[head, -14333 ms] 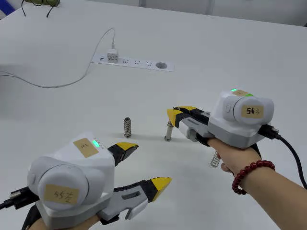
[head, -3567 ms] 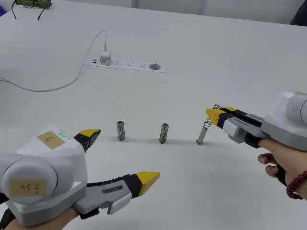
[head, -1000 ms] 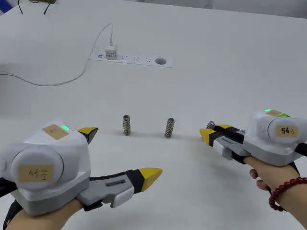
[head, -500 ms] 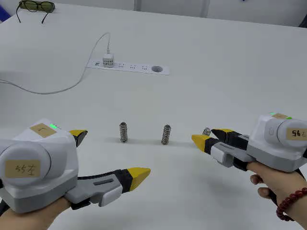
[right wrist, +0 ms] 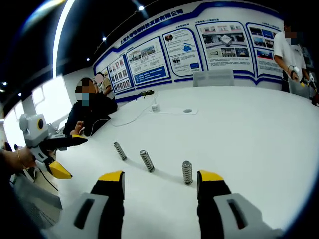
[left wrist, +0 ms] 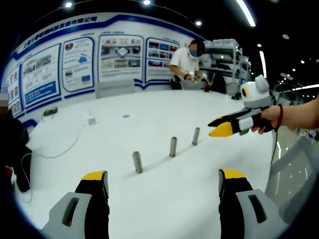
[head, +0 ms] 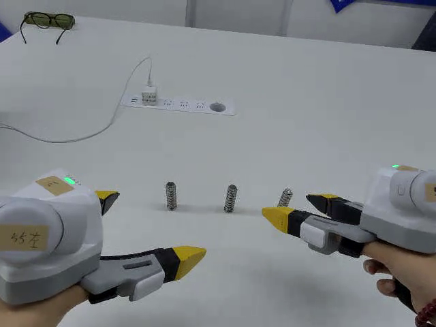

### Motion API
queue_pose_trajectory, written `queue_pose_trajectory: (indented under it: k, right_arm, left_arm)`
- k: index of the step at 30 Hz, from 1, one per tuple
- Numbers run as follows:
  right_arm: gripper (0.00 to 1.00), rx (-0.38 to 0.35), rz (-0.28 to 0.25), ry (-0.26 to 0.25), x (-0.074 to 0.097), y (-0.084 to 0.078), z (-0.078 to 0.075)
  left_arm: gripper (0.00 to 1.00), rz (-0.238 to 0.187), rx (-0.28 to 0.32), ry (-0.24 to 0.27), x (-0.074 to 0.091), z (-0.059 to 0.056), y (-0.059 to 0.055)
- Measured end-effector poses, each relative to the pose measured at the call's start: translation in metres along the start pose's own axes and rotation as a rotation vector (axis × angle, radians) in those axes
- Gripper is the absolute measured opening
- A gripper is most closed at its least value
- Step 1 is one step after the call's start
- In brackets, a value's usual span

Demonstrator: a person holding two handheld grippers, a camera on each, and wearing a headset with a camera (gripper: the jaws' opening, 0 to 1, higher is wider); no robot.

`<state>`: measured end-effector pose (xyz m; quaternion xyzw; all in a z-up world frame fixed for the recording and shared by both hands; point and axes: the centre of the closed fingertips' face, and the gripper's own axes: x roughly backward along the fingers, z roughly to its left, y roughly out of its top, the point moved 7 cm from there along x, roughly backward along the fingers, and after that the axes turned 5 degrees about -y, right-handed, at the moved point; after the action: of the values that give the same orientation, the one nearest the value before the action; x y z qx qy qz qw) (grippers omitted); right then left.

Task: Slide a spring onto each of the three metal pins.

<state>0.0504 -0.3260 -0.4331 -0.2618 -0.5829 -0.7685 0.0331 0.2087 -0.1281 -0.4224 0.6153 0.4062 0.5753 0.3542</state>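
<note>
In the head view we hold the left gripper (head: 146,228) near left and the right gripper (head: 300,208) near right, both with jaws spread. Just beyond them, three pins stand in a row on the white table (head: 306,102), each wearing a spring: left spring (head: 171,196), middle spring (head: 231,198), right spring (head: 285,198). In the left gripper view, our spread jaws face that row. In the right gripper view, the jaws gape likewise, the right spring nearest.

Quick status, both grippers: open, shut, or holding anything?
Left gripper: open, holding nothing.
Right gripper: open, holding nothing.
</note>
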Motion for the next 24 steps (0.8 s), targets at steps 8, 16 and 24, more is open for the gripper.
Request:
queue_pose_trajectory:
  k: [8,16,24]
  right_arm:
    - [0.64,0.022,0.013,0.01,0.017,-0.004,0.01]
    - [0.68,0.028,0.023,0.027,0.031,-0.011,0.019]
    - [0.72,0.014,0.044,0.032,0.041,-0.017,0.025]
  left_arm:
    - [0.93,-0.001,-0.006,-0.007,0.007,-0.003,0.001]
    - [0.93,0.014,-0.007,-0.013,0.012,-0.007,-0.002]
    - [0.91,0.029,0.001,-0.009,0.019,-0.011,-0.006]
